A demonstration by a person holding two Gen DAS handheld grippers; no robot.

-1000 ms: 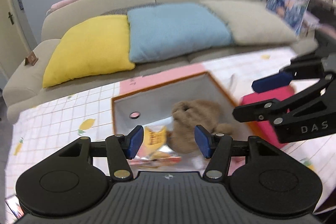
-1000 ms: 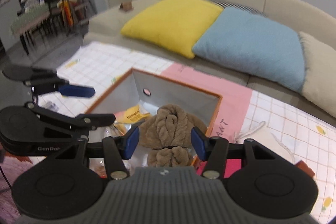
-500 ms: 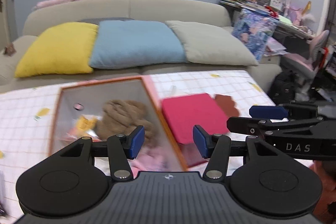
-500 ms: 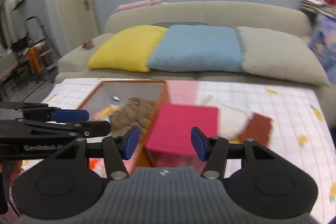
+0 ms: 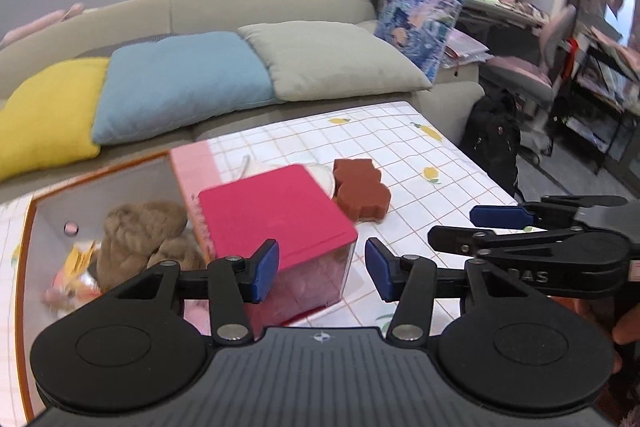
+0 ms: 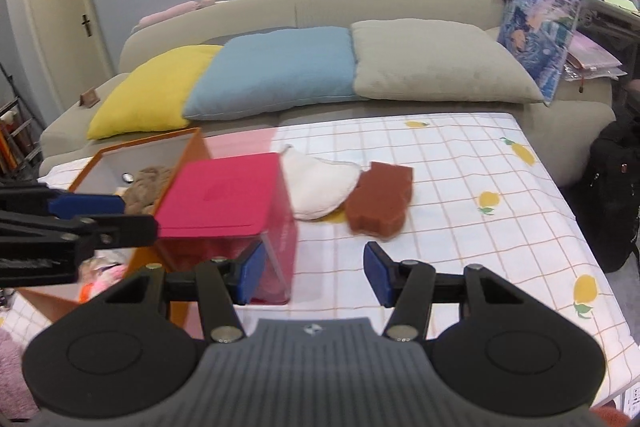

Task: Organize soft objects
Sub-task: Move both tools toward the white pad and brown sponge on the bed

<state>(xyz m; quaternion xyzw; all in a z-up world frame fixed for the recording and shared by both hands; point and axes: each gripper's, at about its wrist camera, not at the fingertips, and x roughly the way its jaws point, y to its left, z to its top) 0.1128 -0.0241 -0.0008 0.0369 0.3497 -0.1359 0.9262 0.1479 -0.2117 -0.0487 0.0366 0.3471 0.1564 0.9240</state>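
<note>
The right gripper (image 6: pixel 314 273) has its jaws apart with nothing between them. The left gripper (image 5: pixel 318 269) is empty too, and its jaws have just been closing a little. Ahead of the right fingers, slightly to their right, lies the brown sponge (image 6: pixel 380 201) on the checked tablecloth (image 6: pixel 480 163), its long axis pointing away from the fingers. The white cloth pad (image 6: pixel 320 185) touches its left side. The right hand appears nearer. The orange box (image 6: pixel 132 147) with the plush toy (image 5: pixel 136 231) stands left, beyond the pink-lidded container (image 6: pixel 220 195).
</note>
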